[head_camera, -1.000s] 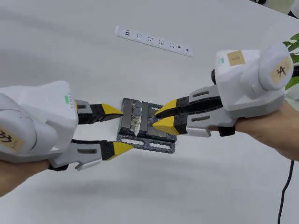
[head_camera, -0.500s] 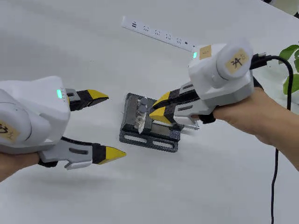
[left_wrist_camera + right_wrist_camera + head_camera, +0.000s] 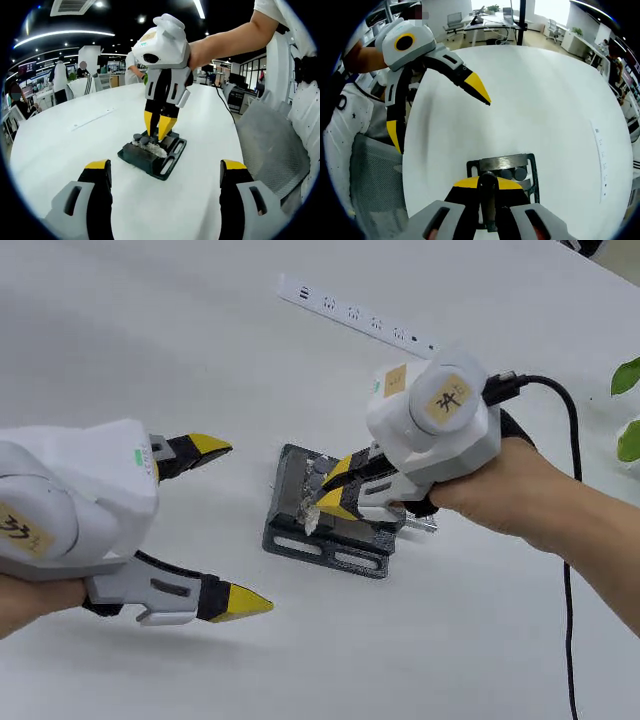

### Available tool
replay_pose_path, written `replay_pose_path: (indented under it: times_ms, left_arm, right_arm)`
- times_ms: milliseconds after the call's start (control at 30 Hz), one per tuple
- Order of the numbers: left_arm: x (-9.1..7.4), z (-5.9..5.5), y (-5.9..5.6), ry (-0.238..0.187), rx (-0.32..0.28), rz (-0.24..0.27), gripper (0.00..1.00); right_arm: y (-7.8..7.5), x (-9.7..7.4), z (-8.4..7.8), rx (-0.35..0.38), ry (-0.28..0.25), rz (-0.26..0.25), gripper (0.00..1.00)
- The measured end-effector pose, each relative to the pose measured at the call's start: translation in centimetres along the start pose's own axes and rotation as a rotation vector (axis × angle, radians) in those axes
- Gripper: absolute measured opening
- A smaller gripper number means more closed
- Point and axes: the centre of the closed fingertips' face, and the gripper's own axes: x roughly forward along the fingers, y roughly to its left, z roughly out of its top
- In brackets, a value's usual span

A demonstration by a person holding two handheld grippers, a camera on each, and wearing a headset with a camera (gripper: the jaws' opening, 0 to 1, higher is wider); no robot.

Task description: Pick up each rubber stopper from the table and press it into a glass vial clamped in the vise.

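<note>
The right hand-held gripper [image 3: 328, 490] pinches a dark grey rubber stopper [image 3: 487, 189] just above the black metal vise [image 3: 330, 552], apparently mid-insertion; next, a straight push down into the clamped clear glass vial [image 3: 308, 516].

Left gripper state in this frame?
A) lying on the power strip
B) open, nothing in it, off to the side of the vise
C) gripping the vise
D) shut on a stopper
B: the left gripper has its jaws wide apart with nothing between them, clear of the vise. The right gripper is the one at the vise, shut on a stopper.
</note>
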Motion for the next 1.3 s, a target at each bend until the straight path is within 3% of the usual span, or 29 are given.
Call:
replay_pose_path:
  times_ms: [800, 1300]
  left_arm:
    - [-0.1, -0.2, 0.0, -0.019, -0.016, -0.005, 0.88]
    - [-0.3, -0.2, 0.1, -0.029, -0.027, -0.003, 0.86]
  right_arm:
    - [0.1, 0.8, -0.4, -0.09, 0.118, 0.033, 0.05]
    - [0.1, 1.1, -0.3, -0.099, 0.191, 0.044, 0.05]
